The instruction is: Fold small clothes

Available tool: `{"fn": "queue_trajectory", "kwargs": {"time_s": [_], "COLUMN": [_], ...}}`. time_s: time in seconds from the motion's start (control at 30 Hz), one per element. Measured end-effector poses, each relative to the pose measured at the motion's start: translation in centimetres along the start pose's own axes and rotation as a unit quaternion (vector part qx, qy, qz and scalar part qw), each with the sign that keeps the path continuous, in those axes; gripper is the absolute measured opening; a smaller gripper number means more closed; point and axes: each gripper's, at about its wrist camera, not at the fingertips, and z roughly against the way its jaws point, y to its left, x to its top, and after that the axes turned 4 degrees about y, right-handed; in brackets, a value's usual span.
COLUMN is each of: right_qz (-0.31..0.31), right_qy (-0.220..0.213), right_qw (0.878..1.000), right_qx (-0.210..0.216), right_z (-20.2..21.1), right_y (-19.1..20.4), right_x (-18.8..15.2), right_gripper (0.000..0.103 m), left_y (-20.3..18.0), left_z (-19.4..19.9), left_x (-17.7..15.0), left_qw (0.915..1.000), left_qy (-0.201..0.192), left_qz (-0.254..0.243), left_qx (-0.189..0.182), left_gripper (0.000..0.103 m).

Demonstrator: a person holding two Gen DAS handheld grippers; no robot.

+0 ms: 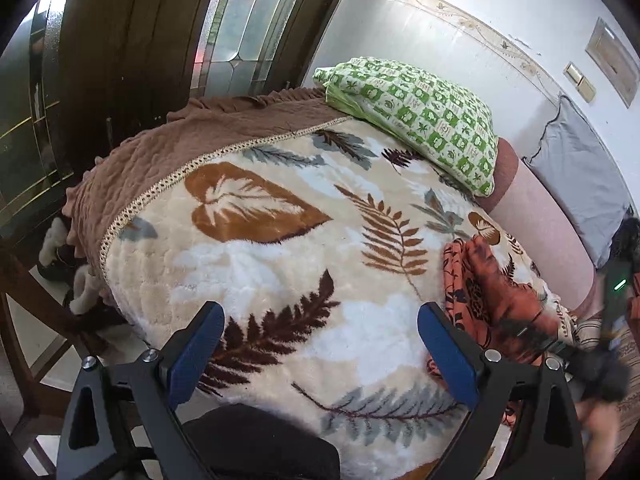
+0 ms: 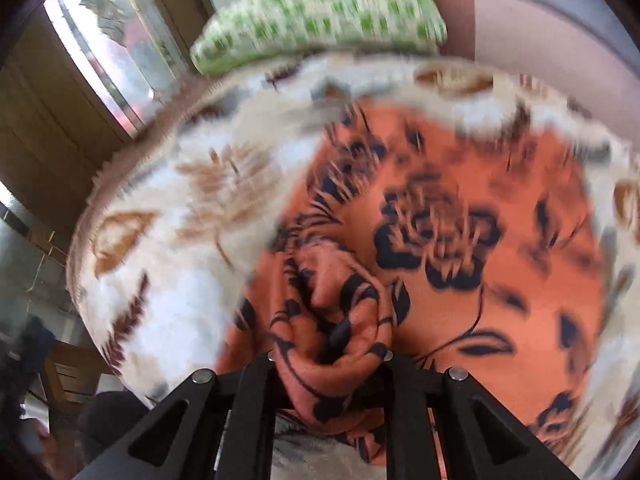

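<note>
An orange garment with a dark flower print (image 2: 460, 240) lies on the leaf-patterned blanket (image 1: 260, 260); in the left wrist view the garment (image 1: 484, 280) sits at the right side of the bed. My right gripper (image 2: 328, 344) is shut on a bunched fold of the orange garment, which hides its fingertips; the view is motion-blurred. My right gripper also shows blurred in the left wrist view (image 1: 576, 356). My left gripper (image 1: 320, 344) is open and empty, hovering over the blanket left of the garment.
A green-and-white checked pillow (image 1: 420, 116) lies at the head of the bed by a pink bolster (image 1: 536, 216) and a grey cushion (image 1: 580, 176). A brown quilted cover (image 1: 160, 152) drapes the left edge. A wooden door (image 1: 132, 40) stands behind.
</note>
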Motion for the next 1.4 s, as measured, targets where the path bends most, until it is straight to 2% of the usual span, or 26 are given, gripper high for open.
{"fn": "queue_trajectory", "kwargs": {"time_s": [0.1,0.13,0.23,0.27,0.33,0.47,0.57,0.63,0.67,0.7,0.73,0.77,0.8,0.83,0.93,1.03,1.2,1.27,1.3,1.33,1.37,1.4], "right_qz": [0.007,0.009,0.038,0.035,0.002,0.036,0.042,0.05,0.046,0.038,0.031,0.025,0.019,0.016,0.022,-0.028,-0.076,-0.091,-0.097,-0.1,-0.094,-0.09], "right_qy": [-0.035,-0.03,0.028,0.034,0.025,0.006,0.03,0.008,0.001,0.003,0.007,0.009,0.009,0.007,-0.004,-0.016,-0.066,-0.045,-0.003,0.029,0.037,0.023], "right_qw": [0.999,1.0,0.999,0.999,0.999,0.999,0.999,0.999,0.999,0.999,0.999,0.998,0.997,0.996,0.994,0.989,0.979,0.97,0.964,0.961,0.963,0.962], "right_qx": [-0.001,0.003,0.003,0.006,0.029,0.016,-0.002,-0.016,-0.014,0.0,0.018,0.052,0.081,0.092,0.103,0.143,0.176,0.219,0.248,0.254,0.25,0.257], "right_z": [1.9,0.9,-4.6,-5.7,-4.5,-2.5,-4.8,-5.1,-4.6,-4.4,-4.2,-3.9,-3.7,-3.5,-3.1,-1.9,-0.1,-1.6,-3.6,-5.0,-5.7,-5.1], "right_y": [0.9,1.7,2.7,2.2,1.4,2.3,2.7,3.1,3.4,3.4,3.3,3.1,3.0,3.2,3.5,2.1,0.9,1.0,1.2,1.3,1.3,1.1], "right_x": [1.0,1.5,-0.2,-0.8,-0.1,1.2,-0.4,-1.6,-1.7,-1.8,-1.7,-1.7,-2.0,-2.4,-3.5,-3.2,-2.0,-2.1,-2.4,-2.7,-3.4,-3.5], "right_gripper": [0.013,0.014,0.014,0.014,0.014,0.014,0.016,0.018,0.023,0.03,0.042,0.065,0.075,0.077,0.077,0.077,0.077,0.077,0.077,0.078,0.078,0.078], "left_y": [-0.2,-0.2,-0.1,0.1,0.4,0.3,-0.5,-0.8,-0.8,-0.8,-0.7,-0.6,-0.6,-0.6,-0.9,-1.2,-1.7,-1.9,-1.9,-2.0,-2.1,-2.2], "left_z": [0.0,0.0,-0.3,-0.2,-0.1,-0.6,-0.3,-0.1,0.0,-0.1,-0.1,-0.1,-0.1,0.0,0.2,0.4,0.6,0.6,0.6,0.7,0.8,1.0], "left_x": [-0.2,-0.2,-0.3,-0.3,-0.4,-0.5,-0.5,-0.5,-0.5,-0.5,-0.5,-0.5,-0.5,-0.5,-0.5,-0.5,-0.3,-0.3,-0.3,-0.2,0.0,0.1], "left_qw": [1.0,1.0,0.9999,0.9999,1.0,0.9999,0.9999,0.9997,0.9996,0.9996,0.9996,0.9997,0.9997,0.9997,0.9994,0.9992,0.999,0.9987,0.9986,0.9986,0.9985,0.9984], "left_qy": [0.0,0.0,0.009,0.01,0.005,0.013,0.01,0.009,0.007,0.009,0.011,0.011,0.011,0.011,0.011,0.01,0.008,0.009,0.009,0.01,0.008,0.006], "left_qz": [-0.003,-0.005,-0.005,-0.004,-0.004,0.004,-0.011,-0.022,-0.025,-0.025,-0.023,-0.021,-0.019,-0.018,-0.031,-0.037,-0.042,-0.047,-0.047,-0.048,-0.049,-0.052], "left_qx": [-0.002,-0.001,0.0,0.0,0.005,0.005,0.002,0.001,0.003,0.006,0.008,0.008,0.008,0.009,0.009,0.013,0.016,0.02,0.022,0.022,0.022,0.024], "left_gripper": [0.098,0.098,0.098,0.098,0.098,0.098,0.098,0.098,0.098,0.098,0.098,0.098,0.098,0.098,0.098,0.098,0.098,0.098,0.098,0.098,0.098,0.098]}}
